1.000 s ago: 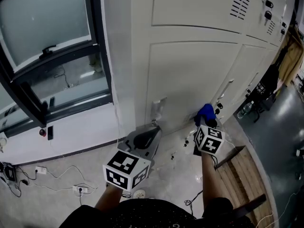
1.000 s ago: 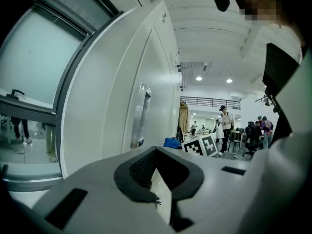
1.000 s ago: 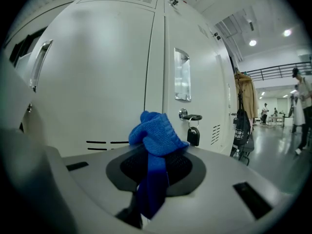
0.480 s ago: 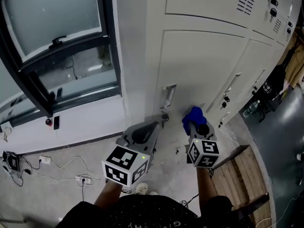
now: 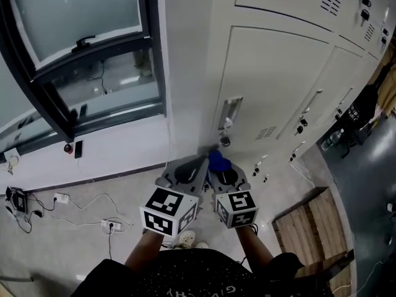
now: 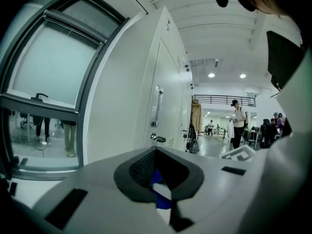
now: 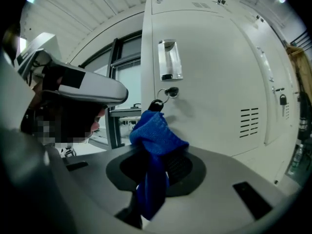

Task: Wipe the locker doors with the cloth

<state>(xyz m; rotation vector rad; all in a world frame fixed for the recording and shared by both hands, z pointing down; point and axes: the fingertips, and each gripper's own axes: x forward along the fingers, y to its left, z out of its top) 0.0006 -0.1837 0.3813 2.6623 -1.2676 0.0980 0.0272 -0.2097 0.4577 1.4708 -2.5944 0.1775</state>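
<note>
Right gripper (image 5: 224,172): jaws closed on the blue cloth (image 7: 155,133). The cloth is bunched in a lump above the jaws, with a tail hanging down through the gap between them.

Left gripper (image 5: 187,173): jaws drawn together, leaving only a narrow slit. A sliver of blue shows in that slit in the left gripper view; what it belongs to cannot be determined. The two grippers stand side by side, close together, both pointed at the locker.

Cloth position: in front of the lower locker door (image 5: 278,85), near its left edge. In the right gripper view the top of the lump lies just below the key lock (image 7: 169,92) and overlaps the dark key fob (image 7: 156,104) hanging from it. Contact between cloth and door cannot be confirmed from any view.

Door fittings: a metal recessed handle (image 7: 168,60) sits above the lock; vent louvres (image 7: 249,118) lie lower on the door, to the right.

Surroundings: a dark-framed window (image 5: 80,42) adjoins the lockers on the left. A white power strip (image 5: 110,226) and loose cables lie on the floor below it. A wooden pallet (image 5: 309,218) lies on the floor to the right.
</note>
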